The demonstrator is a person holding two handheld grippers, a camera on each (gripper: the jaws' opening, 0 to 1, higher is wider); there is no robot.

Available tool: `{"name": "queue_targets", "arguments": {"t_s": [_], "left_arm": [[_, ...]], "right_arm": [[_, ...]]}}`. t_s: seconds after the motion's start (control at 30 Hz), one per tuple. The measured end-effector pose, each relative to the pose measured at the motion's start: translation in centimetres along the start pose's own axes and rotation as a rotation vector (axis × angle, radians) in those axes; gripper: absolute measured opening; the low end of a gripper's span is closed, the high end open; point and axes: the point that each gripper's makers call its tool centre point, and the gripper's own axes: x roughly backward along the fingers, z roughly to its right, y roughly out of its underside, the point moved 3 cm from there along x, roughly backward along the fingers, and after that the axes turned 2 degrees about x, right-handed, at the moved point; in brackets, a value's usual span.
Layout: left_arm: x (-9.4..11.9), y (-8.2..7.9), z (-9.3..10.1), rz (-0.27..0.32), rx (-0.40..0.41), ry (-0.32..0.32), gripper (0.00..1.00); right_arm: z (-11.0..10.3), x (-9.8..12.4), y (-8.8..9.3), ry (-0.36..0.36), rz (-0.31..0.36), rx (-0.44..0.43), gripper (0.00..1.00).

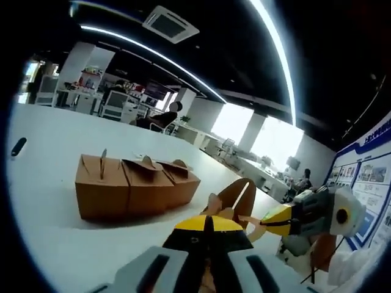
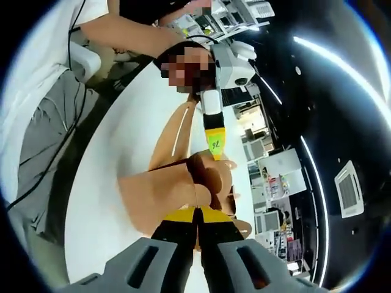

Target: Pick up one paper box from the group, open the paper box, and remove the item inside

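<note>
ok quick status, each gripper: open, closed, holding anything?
Left gripper: shut on the paper box's top flap.
Right gripper: shut on the same paper box, opposite side.

Left tongs [image 1: 206, 229]: black jaws with yellow tips, pale grey body; right tongs [image 2: 197, 213] likewise, black and yellow on grey; the person wears a white short-sleeved top [image 2: 36, 67] and grey trousers [image 2: 52, 128].
</note>
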Motion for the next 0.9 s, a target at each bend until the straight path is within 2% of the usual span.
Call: {"name": "queue_targets", "arguments": {"t_s": [0.4, 0.9], "left_arm": [[0.5, -0.7, -1.4, 0.028, 0.033, -0.023, 0.03], [0.9, -0.3, -3.1, 0.031, 0.091, -0.033, 0.03]], "right_arm": [[0.0, 2.1, 0.0, 0.048, 0.001, 0.009, 0.03], [-1.5, 3.9, 1.3, 0.085, -0.003, -0.031, 0.03]]}}
